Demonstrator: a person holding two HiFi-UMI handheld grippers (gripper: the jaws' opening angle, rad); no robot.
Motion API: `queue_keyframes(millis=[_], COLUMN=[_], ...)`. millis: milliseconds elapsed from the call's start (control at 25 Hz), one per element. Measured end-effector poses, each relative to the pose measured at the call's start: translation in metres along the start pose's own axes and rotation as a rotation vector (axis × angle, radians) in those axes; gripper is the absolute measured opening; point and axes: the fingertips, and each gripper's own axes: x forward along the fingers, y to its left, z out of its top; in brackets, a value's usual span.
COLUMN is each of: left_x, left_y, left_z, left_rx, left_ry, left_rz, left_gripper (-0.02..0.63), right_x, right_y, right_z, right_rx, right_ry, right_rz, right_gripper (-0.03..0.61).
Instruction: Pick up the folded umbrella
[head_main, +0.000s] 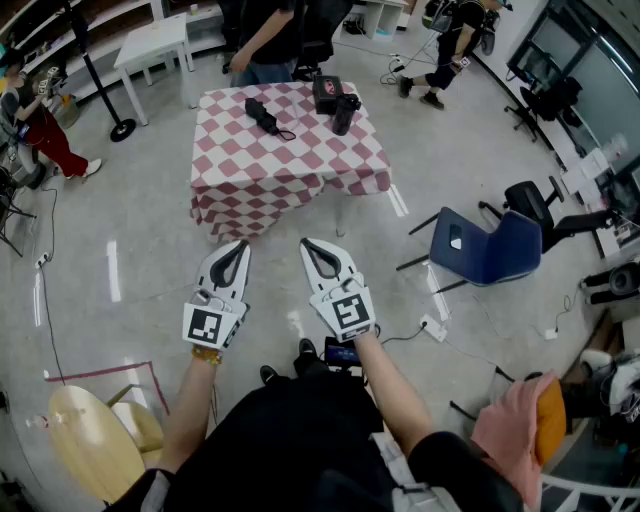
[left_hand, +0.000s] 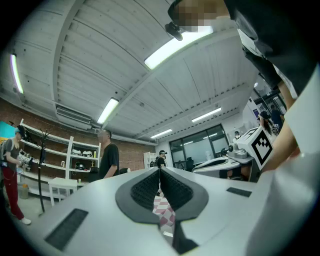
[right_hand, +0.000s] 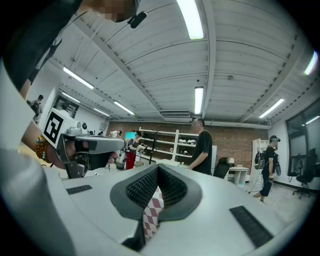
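The folded black umbrella lies on the far table's red-and-white checked cloth, left of centre. Both grippers hover over the floor well short of that table, side by side, and point at it. My left gripper is shut with nothing in it, and so is my right gripper. In the left gripper view the left gripper has its jaws together, and a strip of checked cloth shows below them. The right gripper looks the same in its own view, with the cloth beyond it.
A black box and a dark upright object share the tabletop. A person stands behind the table. A blue chair stands at right, a white table and stand base at far left, a wooden seat near left.
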Motion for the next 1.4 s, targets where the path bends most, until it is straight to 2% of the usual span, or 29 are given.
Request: queue_keyframes(millis=[160,400,680,1040,1400], left_x=[-0.016,-0.035,-0.023,0.049,0.126], left_y=[0.007,0.023,0.039,0.066,0.089], left_z=[0.003,-0.004,-0.024,-0.055,-0.063], left_rx=[-0.012,-0.017,-0.029,-0.003,0.032], left_ry=[0.003,0.011,0.027,0.097,0.139], left_rz=[0.009,0.032,0.073,0.095,0.140], left_gripper=[0.015,0.015,0.015,0.015,0.015], right_x=[0.005,0.022,0.045,0.092,0.135], right_y=[0.017,0.036,0.038,-0.025,-0.090], right_z=[0.003,0.003,-0.004,-0.031,-0.056], right_rx=[0.022,0.000,-0.002,0.030,0.066], right_ry=[-0.009,0.002,-0.006,0.002,0.001], right_rz=[0.001,-0.039,-0.031,-0.031,0.011], right_gripper=[0.017,0.017,0.017,0.017,0.017])
